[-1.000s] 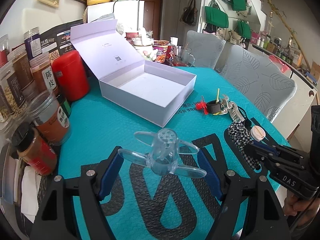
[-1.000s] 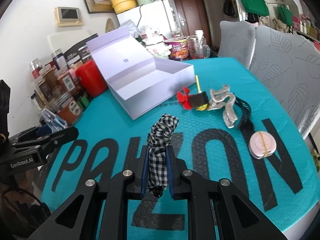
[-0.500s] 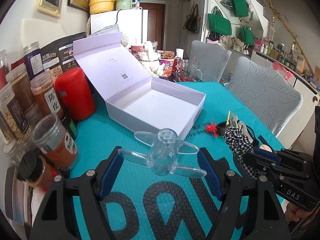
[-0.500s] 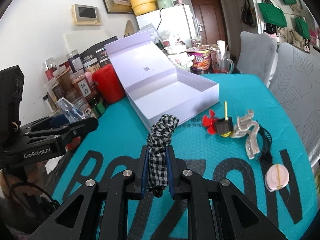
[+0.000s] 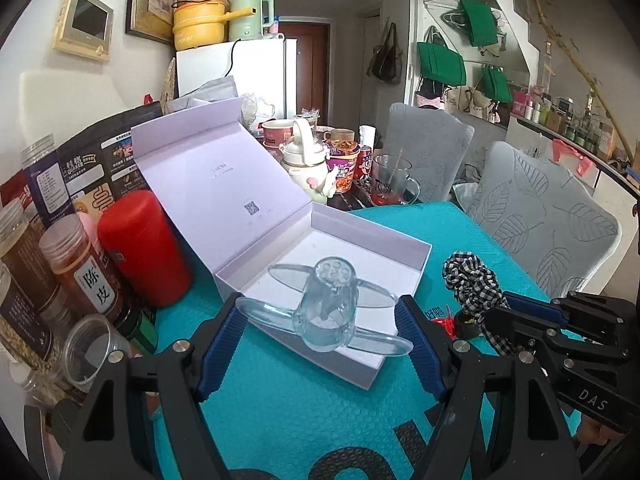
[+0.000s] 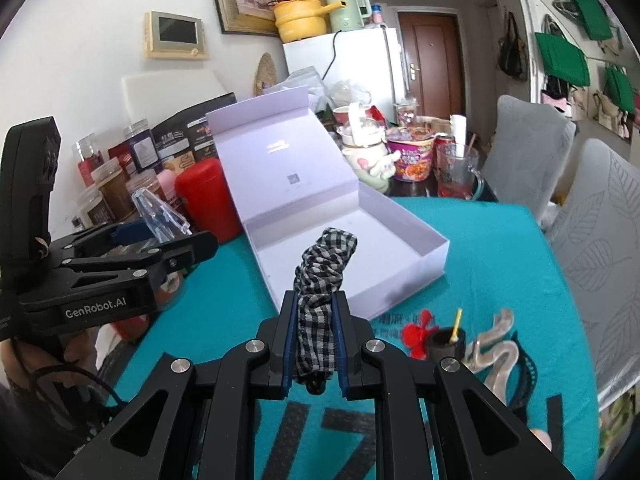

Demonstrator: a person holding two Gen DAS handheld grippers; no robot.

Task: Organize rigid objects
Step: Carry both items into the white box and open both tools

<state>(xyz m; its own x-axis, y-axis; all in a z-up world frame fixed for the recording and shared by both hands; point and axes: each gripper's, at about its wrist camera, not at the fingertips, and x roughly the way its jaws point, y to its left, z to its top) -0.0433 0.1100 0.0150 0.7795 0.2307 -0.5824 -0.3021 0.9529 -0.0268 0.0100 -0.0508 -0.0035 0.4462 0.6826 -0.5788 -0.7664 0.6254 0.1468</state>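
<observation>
Left gripper pinches a clear winged plastic piece low in frame, before the open white box; right gripper clamps a checked scrunchie at centre. The slick plastic may slip, or both collide over the box

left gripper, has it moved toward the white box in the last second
Yes. The left gripper with its clear plastic piece came forward toward the white box, now overlapping its near edge.
</observation>
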